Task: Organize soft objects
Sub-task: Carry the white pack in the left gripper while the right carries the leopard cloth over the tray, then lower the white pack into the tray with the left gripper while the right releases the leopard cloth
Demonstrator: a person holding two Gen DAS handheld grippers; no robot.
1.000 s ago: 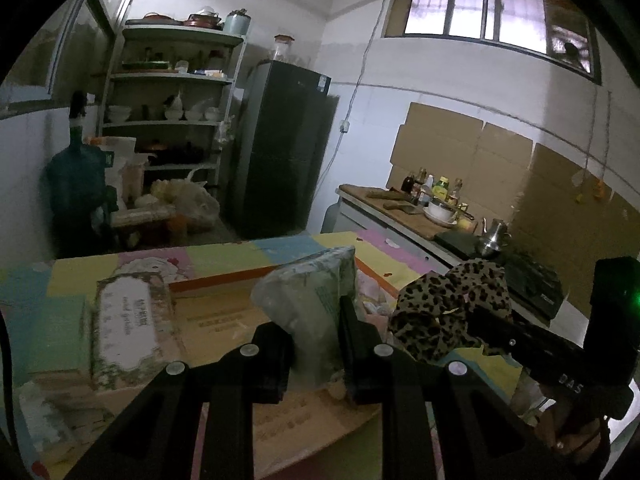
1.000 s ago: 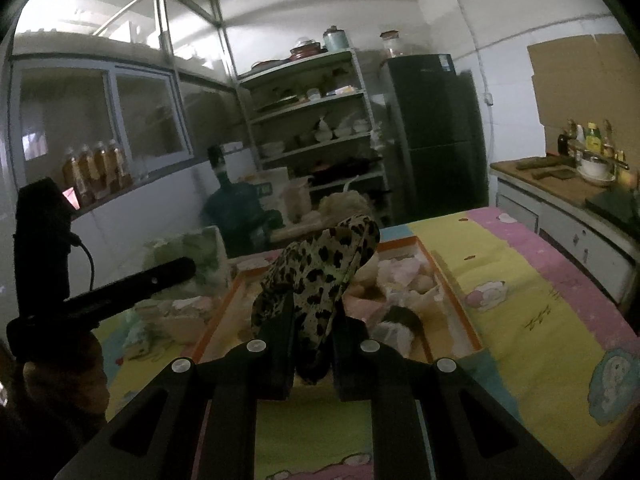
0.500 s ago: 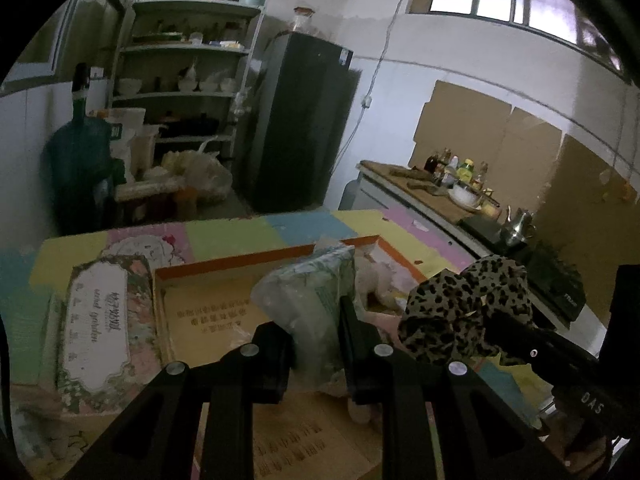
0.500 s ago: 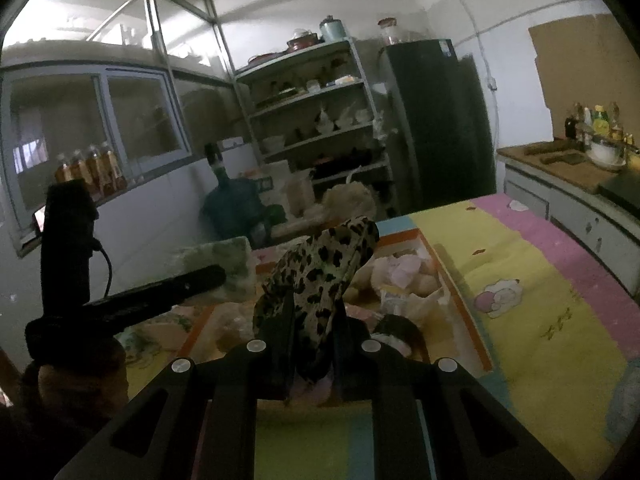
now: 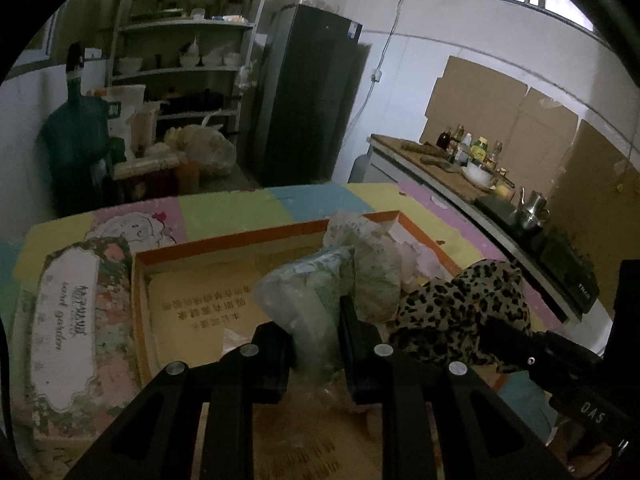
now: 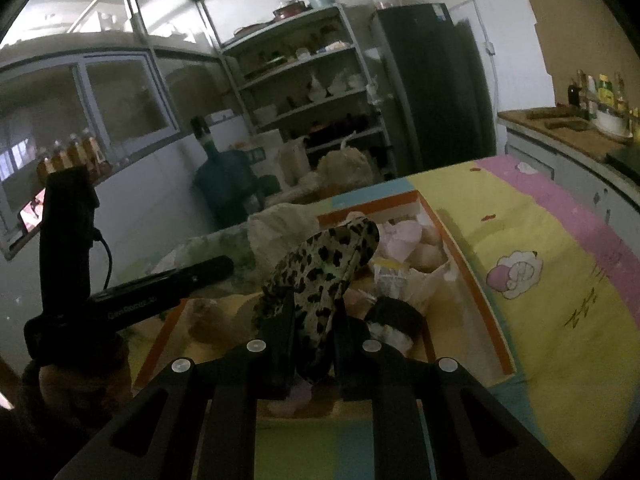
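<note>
My left gripper (image 5: 316, 336) is shut on a pale green-white soft plastic pack (image 5: 308, 296) and holds it over the orange-rimmed cardboard box (image 5: 224, 240). My right gripper (image 6: 314, 320) is shut on a leopard-print cloth (image 6: 324, 264), held above the same box (image 6: 472, 288). The leopard cloth (image 5: 460, 308) shows at the right in the left wrist view. Several soft pink and white items (image 6: 404, 240) lie in the box's far right part.
A floral box lid (image 5: 68, 316) lies left of the box on the pastel mat (image 6: 540, 264). A counter with bottles (image 5: 472, 152), a kettle (image 5: 530, 204), a dark fridge (image 5: 312, 92) and shelves (image 5: 188, 48) stand behind.
Both grippers have moved forward and lower over the box, each still holding its item. The box's floor now fills more of the left wrist view.
</note>
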